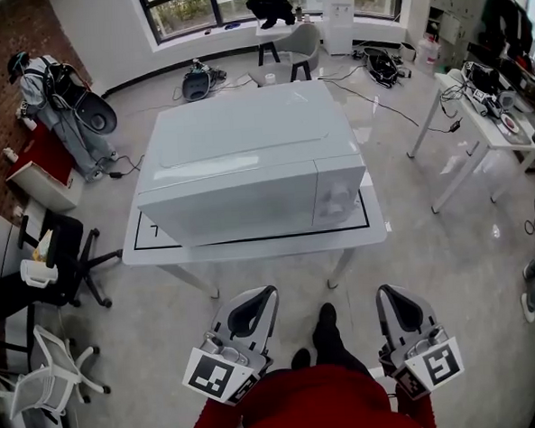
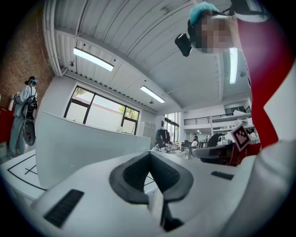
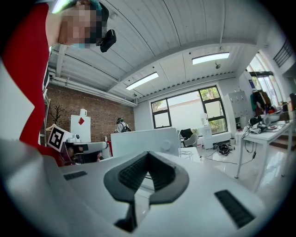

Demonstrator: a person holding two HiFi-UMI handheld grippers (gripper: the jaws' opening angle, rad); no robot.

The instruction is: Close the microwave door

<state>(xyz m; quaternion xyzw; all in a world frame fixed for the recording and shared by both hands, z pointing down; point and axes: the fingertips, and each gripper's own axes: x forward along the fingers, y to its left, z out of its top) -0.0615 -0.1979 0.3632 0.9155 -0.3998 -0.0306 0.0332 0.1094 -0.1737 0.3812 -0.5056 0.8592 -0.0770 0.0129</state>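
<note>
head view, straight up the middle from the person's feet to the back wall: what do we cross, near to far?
black shoe → white table → microwave → grey chair → window

The right tool (image 3: 148,156), jaws together and empty, faces the microwave (image 3: 144,141).

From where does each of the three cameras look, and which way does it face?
Head view: on the person's head, facing steeply down at the microwave on the table; left gripper, right gripper, red clothing show.
Left gripper view: on the left gripper, level along its shut jaws toward the microwave; red clothing at right.
Right gripper view: likewise on the right gripper; red clothing at left.
All three share the microwave and both grippers.
</note>
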